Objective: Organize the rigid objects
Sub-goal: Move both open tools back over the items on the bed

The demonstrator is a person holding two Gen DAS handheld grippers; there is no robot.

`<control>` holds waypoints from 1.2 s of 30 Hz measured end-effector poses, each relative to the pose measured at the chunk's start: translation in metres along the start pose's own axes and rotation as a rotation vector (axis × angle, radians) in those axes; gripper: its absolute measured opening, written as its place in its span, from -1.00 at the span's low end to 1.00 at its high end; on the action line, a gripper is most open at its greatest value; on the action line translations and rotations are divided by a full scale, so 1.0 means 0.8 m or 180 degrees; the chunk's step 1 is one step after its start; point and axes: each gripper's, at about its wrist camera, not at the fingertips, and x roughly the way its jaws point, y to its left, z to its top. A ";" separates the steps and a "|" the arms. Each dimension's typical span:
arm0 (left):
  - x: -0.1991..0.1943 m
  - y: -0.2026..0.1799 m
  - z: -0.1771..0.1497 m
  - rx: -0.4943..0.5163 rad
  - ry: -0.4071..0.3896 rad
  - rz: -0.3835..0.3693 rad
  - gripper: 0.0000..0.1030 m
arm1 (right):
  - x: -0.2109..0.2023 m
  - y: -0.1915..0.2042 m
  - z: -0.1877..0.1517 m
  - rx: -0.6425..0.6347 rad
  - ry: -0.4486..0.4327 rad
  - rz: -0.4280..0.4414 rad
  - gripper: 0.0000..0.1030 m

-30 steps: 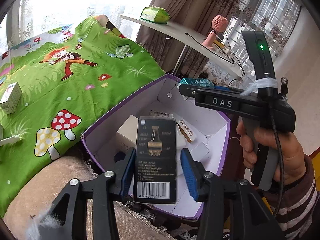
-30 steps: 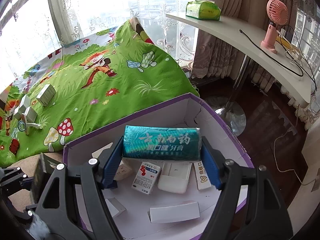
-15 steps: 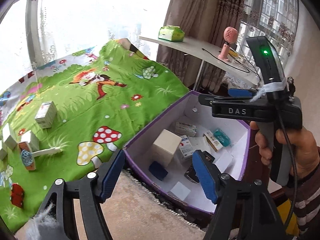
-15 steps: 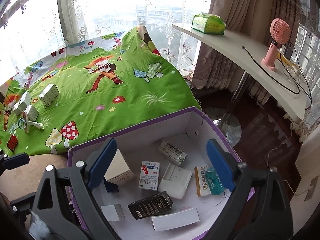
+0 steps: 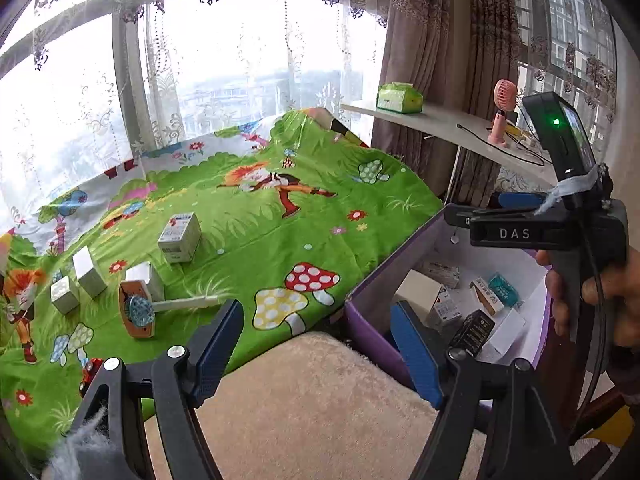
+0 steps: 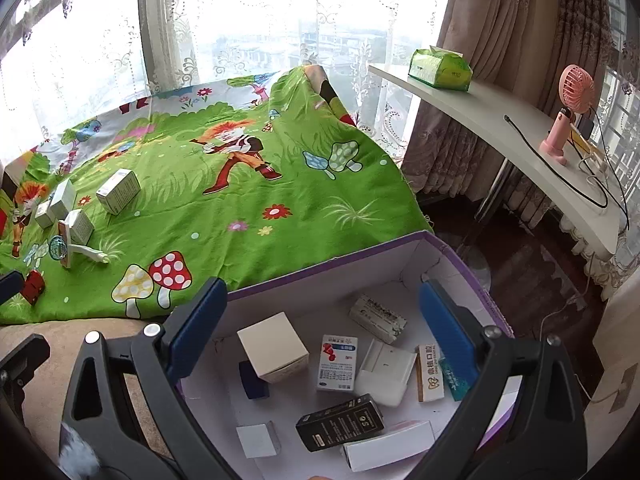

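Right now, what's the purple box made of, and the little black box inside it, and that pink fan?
The purple box looks like matte cardboard: thin walls, white inside, a tear near one corner. The little black box seems printed card with a slight sheen, with sharp folded edges. The pink fan looks like smooth moulded plastic, though it's too far away to be sure.
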 end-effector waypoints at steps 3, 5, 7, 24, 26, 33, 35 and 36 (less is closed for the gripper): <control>-0.001 0.015 -0.009 -0.0124 0.0062 0.0039 0.49 | 0.003 0.012 -0.001 -0.0023 0.0119 0.0139 0.90; -0.003 0.025 -0.015 -0.0194 0.0086 0.0061 0.49 | 0.005 0.021 -0.003 -0.0074 0.0143 0.0267 0.90; -0.005 0.039 -0.020 -0.0308 0.0100 0.0035 0.49 | 0.006 0.031 -0.005 -0.0098 0.0177 0.0372 0.90; -0.025 0.245 -0.085 -0.1662 0.0276 0.0593 0.44 | 0.034 0.101 -0.014 -0.0255 0.0470 0.0851 0.90; -0.022 0.261 -0.090 -0.1701 0.0324 0.0706 0.44 | 0.035 0.112 -0.014 -0.0309 0.0483 0.0877 0.90; -0.011 0.306 -0.102 -0.1927 0.0474 0.0898 0.36 | 0.044 0.137 -0.017 -0.0421 0.0586 0.0961 0.90; -0.006 0.318 -0.103 -0.2019 0.0506 0.0914 0.36 | 0.045 0.141 -0.018 -0.0442 0.0603 0.0970 0.90; -0.004 0.322 -0.103 -0.2044 0.0524 0.0935 0.36 | 0.046 0.143 -0.019 -0.0449 0.0613 0.0977 0.90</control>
